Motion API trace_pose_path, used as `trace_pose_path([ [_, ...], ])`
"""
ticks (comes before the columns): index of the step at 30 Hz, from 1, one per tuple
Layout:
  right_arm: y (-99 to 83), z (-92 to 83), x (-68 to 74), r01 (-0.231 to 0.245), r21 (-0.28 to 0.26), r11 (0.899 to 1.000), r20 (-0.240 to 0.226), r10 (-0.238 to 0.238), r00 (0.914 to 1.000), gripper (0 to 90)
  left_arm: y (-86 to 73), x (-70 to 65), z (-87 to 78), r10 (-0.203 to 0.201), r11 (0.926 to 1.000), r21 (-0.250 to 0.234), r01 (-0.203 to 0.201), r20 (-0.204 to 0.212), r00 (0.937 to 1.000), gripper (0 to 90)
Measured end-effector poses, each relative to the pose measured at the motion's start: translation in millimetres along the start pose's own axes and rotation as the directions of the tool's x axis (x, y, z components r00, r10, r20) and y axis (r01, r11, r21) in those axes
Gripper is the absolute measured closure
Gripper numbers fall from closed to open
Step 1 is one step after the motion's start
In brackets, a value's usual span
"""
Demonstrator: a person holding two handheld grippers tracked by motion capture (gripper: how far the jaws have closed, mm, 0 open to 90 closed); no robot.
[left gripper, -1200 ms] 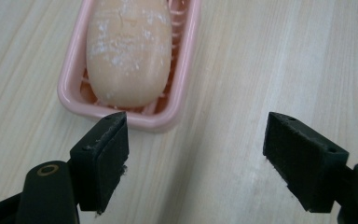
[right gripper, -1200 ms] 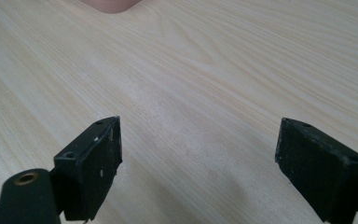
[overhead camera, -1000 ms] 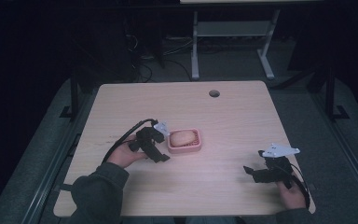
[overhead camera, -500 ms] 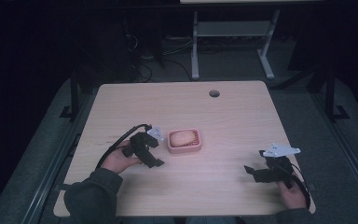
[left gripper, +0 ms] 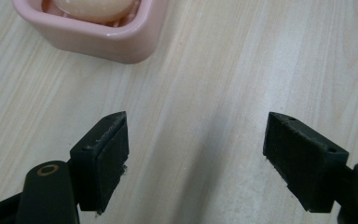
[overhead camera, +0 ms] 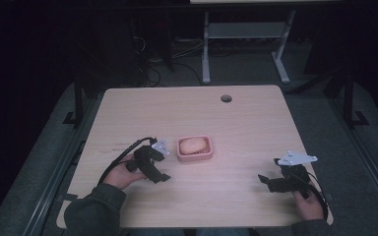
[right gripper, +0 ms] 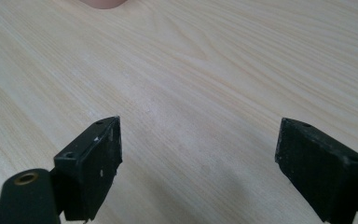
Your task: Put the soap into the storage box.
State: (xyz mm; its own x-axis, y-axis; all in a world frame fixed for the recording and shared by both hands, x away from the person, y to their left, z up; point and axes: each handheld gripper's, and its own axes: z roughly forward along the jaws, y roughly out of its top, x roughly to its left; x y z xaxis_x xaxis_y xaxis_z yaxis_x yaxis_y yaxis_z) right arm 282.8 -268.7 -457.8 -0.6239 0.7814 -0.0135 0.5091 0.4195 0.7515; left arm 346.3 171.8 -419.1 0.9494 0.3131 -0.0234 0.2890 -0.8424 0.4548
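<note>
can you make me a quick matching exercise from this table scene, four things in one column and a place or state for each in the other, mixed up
Things:
1. left tool
2. right tool
3. pink dish
4. round hole

Places or states:
A. near the table's far edge
B. holds a pale rounded lump
C. open, just left of the dish
D. open, near the table's right front corner

Pairs: 1-C, 2-D, 3-B, 4-A

Dim lab: bare desk (overhead camera: 256, 123), floor cables (overhead camera: 150, 73).
</note>
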Motion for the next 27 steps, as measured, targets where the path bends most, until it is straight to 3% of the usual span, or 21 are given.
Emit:
trace_pose_path([
  [10, -0.4, 0.2, 0.4, -0.003, 0.005, 1.000, 0.000, 0.003, 1.0000, 14.1, -12.6, -5.8, -3.6, 0.004, 1.0000, 0.002, -0.004, -0.008, 1.0000, 22.1],
  [27, -0.8, 0.3, 0.6, -0.004, 0.008, 1.000, 0.002, 0.003, 1.0000, 14.1, -41.4, -14.3, -11.4, -0.039, 0.9991, -0.021, 0.038, -0.027, 0.9989, 22.1],
])
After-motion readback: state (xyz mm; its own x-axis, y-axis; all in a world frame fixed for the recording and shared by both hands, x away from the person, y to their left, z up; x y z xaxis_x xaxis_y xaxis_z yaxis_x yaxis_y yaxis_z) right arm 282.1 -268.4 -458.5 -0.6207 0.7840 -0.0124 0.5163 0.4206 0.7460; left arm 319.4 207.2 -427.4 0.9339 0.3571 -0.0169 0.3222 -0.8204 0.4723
